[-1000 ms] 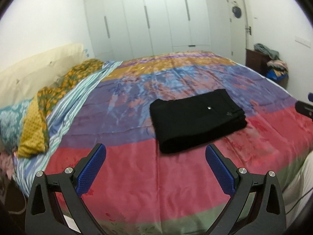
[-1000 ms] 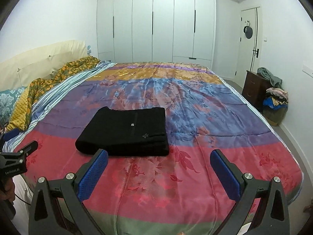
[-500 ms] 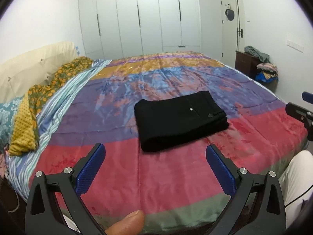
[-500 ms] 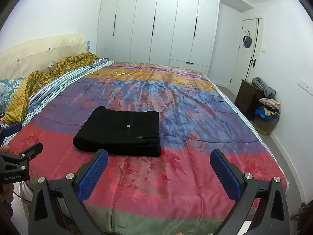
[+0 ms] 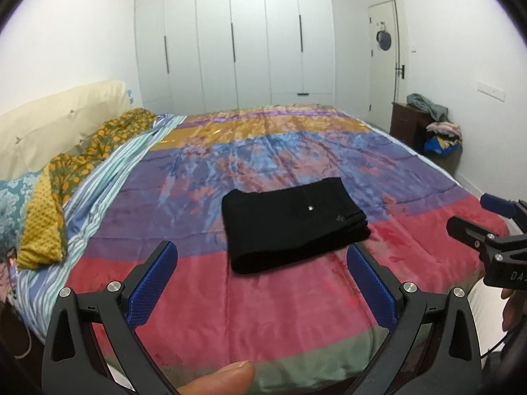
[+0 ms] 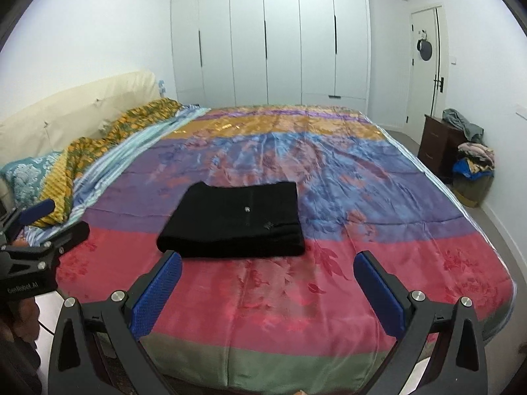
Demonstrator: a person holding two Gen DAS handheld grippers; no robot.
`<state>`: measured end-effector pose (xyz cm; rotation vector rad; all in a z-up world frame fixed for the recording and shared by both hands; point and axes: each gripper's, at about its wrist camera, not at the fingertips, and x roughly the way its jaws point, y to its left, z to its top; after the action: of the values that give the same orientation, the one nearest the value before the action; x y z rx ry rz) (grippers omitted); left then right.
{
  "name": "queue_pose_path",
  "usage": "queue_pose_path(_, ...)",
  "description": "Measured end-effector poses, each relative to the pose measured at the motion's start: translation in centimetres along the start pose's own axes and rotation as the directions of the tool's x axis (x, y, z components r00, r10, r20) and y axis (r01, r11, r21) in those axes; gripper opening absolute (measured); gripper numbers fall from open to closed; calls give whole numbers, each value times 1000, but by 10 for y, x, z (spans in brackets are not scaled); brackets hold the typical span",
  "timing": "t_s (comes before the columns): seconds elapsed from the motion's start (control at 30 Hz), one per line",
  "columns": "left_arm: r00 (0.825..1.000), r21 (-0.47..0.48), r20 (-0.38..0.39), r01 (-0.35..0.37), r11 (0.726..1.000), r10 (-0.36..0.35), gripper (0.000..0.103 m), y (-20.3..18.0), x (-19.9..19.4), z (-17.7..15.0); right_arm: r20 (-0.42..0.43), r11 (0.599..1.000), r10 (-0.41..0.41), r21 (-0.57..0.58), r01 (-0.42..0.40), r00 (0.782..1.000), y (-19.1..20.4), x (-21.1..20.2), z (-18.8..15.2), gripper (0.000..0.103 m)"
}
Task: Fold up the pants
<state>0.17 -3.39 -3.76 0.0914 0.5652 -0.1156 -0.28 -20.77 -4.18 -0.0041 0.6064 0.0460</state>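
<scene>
The black pants (image 5: 290, 223) lie folded into a flat rectangle on the colourful bedspread (image 5: 296, 151), also in the right wrist view (image 6: 235, 220). My left gripper (image 5: 262, 279) is open and empty, held back from the near edge of the pants above the red band. My right gripper (image 6: 268, 284) is open and empty, also short of the pants. Each gripper shows at the side of the other's view: the right one (image 5: 487, 227) and the left one (image 6: 49, 227).
The bedspread (image 6: 329, 164) covers the whole bed. Yellow patterned bedding (image 5: 75, 161) and pillows lie along the left by the headboard. White wardrobes (image 5: 237, 42) stand behind. A dark nightstand (image 6: 438, 141) with piled clothes stands at the right wall.
Both grippers have drawn back and risen from the bed, so the pants look smaller and farther. The pants have not moved. Both grippers stay open.
</scene>
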Motion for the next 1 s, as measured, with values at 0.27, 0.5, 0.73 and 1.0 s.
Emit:
queue_pose_path(0.27,995,-29,-75,-63,998,61,103,6,7,-4,-19,999,13,30,-12,1000,0,6,-1,103)
queue_pose_path(0.5,992,-119,-126,-47,992,32,103,22,6,-6,-55,1000,-13,20,14,998,-1,10,-4,103)
queue_pose_path(0.73,980,-145,-199,-47,988,17,103,30,13,-6,-93,998,-70,-3,70,993,0,15,-3,103)
queue_pose_path(1.0,962,-135,-271,-71,988,32,103,30,21,-13,-122,997,-78,-16,77,989,0,15,-1,103)
